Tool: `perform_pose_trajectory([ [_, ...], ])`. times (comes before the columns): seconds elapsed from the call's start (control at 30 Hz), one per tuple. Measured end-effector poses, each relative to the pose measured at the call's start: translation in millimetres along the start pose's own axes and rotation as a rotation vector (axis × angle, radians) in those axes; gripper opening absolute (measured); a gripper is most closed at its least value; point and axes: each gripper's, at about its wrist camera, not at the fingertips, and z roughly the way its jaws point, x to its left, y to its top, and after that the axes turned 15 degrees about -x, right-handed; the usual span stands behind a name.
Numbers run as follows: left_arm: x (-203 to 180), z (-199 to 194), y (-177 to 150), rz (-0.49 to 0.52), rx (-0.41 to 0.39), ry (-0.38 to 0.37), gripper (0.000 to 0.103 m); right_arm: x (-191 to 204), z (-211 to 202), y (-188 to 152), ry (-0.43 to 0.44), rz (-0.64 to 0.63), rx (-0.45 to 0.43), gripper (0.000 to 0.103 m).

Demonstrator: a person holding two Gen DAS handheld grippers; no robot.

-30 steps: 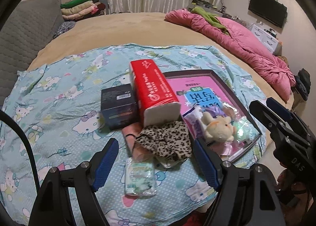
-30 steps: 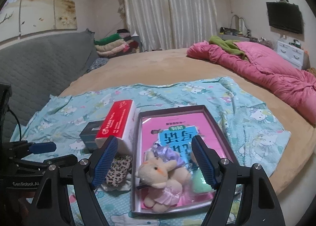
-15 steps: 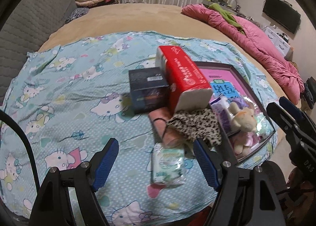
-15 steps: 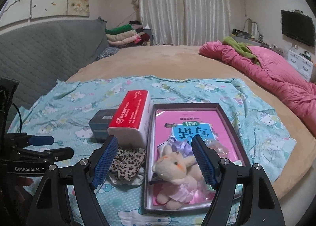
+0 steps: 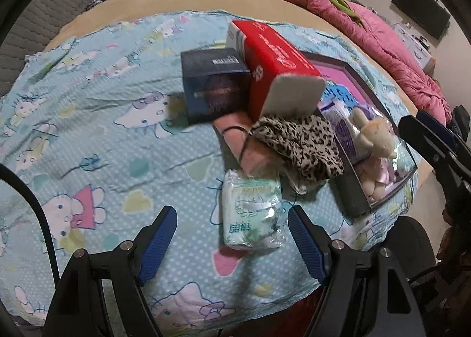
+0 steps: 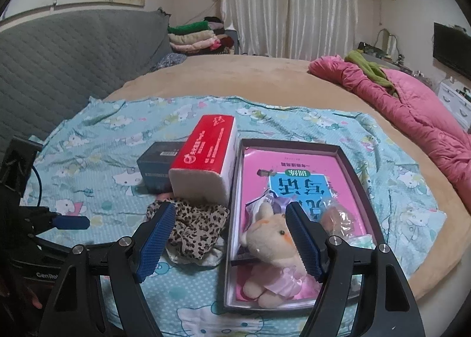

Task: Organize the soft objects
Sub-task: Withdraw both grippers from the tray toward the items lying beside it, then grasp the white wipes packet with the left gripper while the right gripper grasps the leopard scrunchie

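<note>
My left gripper [image 5: 232,237] is open and empty, just in front of a small green-white tissue pack [image 5: 251,216] on the Hello Kitty sheet. Beyond lie a leopard-print cloth [image 5: 297,143], a pink item [image 5: 238,137], a red tissue pack [image 5: 273,63] and a dark box [image 5: 212,84]. My right gripper [image 6: 229,237] is open and empty, above the leopard cloth [image 6: 194,228] and a plush rabbit [image 6: 270,251] that lies in a dark tray [image 6: 350,166] with a pink book. The red tissue pack [image 6: 206,154] stands left of the tray.
The Hello Kitty sheet [image 5: 88,131] covers the near part of a round tan bed [image 6: 235,75]. A pink quilt [image 6: 412,107] lies at the right, folded clothes [image 6: 194,37] at the back, a grey headboard [image 6: 59,51] at the left.
My left gripper has moved left and down towards the small tissue pack, which now sits between its fingers. My right gripper has shifted left, so the leopard cloth shows between its fingers.
</note>
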Motion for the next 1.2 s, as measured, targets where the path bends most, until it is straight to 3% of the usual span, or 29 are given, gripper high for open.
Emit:
perform_pose_trajectory([
  [0.5, 1, 39, -8, -0.057, 0.053, -0.056, 0.077, 12, 31, -19, 0.076, -0.037, 0.079, 0.078],
  [0.97, 11, 56, -10, -0.083, 0.057, -0.096, 0.075, 40, 83, -29, 0.221, -0.116, 0.207, 0.078],
  [1.2, 16, 56, -14, -0.09, 0.055, -0.111, 0.073, 44, 106, -37, 0.189, -0.164, 0.26, 0.078],
])
